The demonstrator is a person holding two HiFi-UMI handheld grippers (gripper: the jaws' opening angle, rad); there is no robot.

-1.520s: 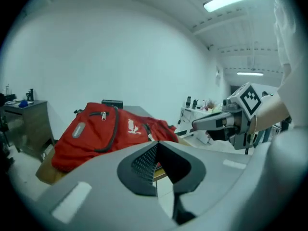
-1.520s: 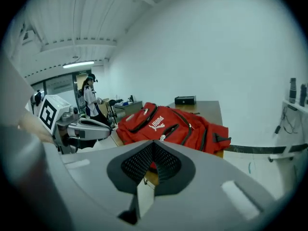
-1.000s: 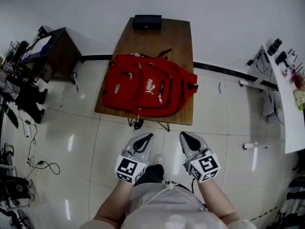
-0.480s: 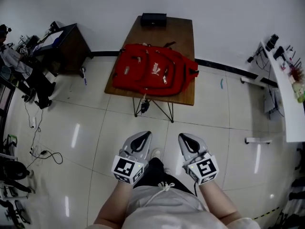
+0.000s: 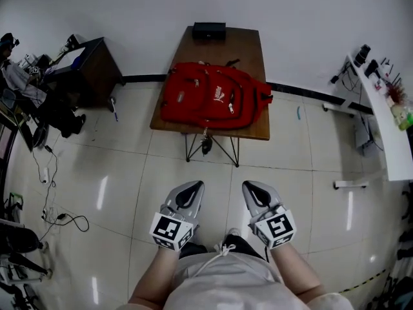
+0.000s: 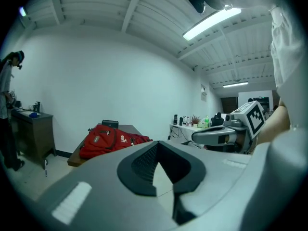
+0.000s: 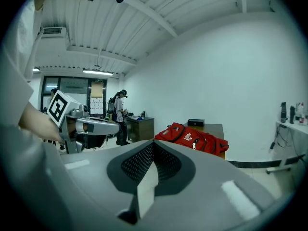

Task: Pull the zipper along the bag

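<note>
A red backpack (image 5: pixel 213 97) lies flat on a small wooden table (image 5: pixel 242 44) against the far wall, its zippers facing up. It also shows far ahead in the left gripper view as the red backpack (image 6: pixel 109 138) and in the right gripper view (image 7: pixel 192 137). My left gripper (image 5: pixel 193 185) and right gripper (image 5: pixel 248 185) hang side by side close to my body, well short of the table, over bare floor tiles. Both are shut with nothing held. Their tips meet in the left gripper (image 6: pixel 156 143) and right gripper (image 7: pixel 151 144) views.
A black box (image 5: pixel 209 30) sits at the table's far end. A dark cabinet (image 5: pixel 84 63) stands to the left with cables (image 5: pixel 58 218) on the floor near it. A white desk (image 5: pixel 387 121) runs along the right. A person (image 7: pixel 120 114) stands by the cabinet.
The table and backpack have drawn farther away and look smaller in the head view. Both grippers keep their place by my body and stay shut.
</note>
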